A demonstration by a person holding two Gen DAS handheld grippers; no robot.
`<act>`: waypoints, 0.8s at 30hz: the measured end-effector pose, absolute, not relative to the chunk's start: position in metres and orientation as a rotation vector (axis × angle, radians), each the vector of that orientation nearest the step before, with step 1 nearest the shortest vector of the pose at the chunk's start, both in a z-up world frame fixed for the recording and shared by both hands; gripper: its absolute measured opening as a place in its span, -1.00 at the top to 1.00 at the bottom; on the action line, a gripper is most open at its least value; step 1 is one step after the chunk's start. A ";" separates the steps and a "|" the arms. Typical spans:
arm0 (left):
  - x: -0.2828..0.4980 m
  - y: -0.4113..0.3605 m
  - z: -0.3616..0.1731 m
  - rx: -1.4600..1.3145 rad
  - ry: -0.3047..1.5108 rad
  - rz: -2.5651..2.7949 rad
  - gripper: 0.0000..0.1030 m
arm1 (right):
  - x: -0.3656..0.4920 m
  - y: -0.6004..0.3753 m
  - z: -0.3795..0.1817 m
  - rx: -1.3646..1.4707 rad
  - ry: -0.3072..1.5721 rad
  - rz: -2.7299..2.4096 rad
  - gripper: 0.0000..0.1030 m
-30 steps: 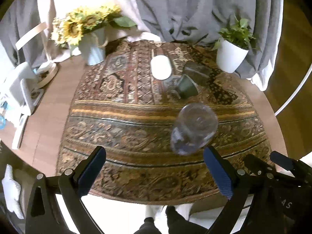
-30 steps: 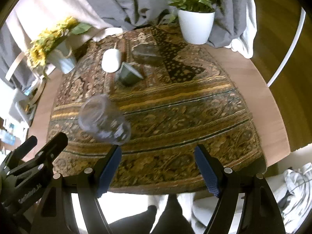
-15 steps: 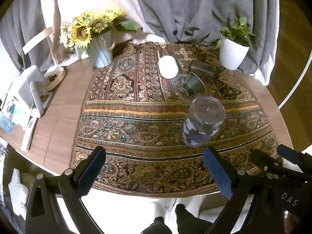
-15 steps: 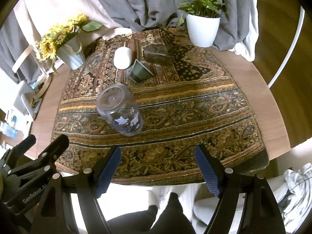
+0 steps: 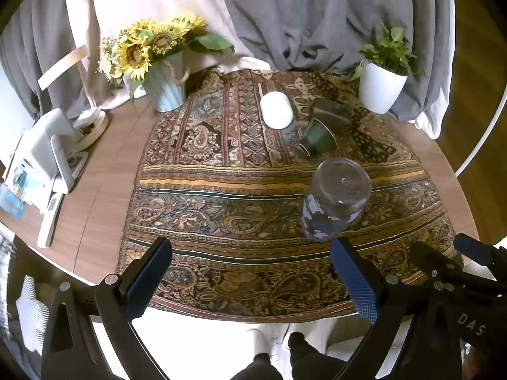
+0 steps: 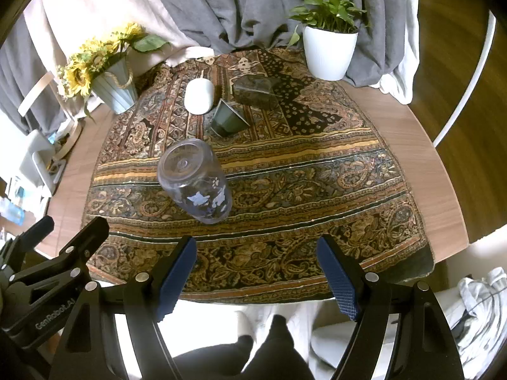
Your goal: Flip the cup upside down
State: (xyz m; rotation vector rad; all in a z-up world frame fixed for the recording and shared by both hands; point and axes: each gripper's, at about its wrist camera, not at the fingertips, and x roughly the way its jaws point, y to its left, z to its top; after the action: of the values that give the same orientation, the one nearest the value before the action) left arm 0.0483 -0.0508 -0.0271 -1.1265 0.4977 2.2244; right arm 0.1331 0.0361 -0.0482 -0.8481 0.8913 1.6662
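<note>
Clear cup (image 5: 336, 204) stands inverted, centre-right of frame. Left hand-held gripper (image 5: 253, 280) and right hand-held gripper (image 6: 258, 277): both spread wide, empty.

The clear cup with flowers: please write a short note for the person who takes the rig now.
Left gripper: open, holds nothing, hangs over the near table edge.
Right gripper: open, holds nothing, beside the left.
Clear cup: stands on the patterned cloth with its flat base up and mouth down, apart from both grippers.
Done: the flip appears complete.
Left: probably nothing for this cup; check that it stands steady.
</note>
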 end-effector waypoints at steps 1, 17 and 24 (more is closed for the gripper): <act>0.048 -0.051 -0.027 -1.126 0.496 2.223 -0.98 | 0.133 0.036 -0.048 -0.850 0.892 1.666 -0.52; 0.048 -0.051 -0.028 -1.122 0.503 2.211 -0.98 | 0.134 0.037 -0.049 -0.852 0.889 1.663 -0.52; 0.048 -0.051 -0.028 -1.121 0.506 2.208 -0.98 | 0.134 0.037 -0.049 -0.852 0.885 1.663 -0.52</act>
State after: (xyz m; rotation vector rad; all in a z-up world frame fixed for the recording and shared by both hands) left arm 0.0482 -0.0509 -0.0282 -1.1206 0.5061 2.2080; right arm 0.1341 0.0373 -0.0489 -0.8520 0.8854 1.6633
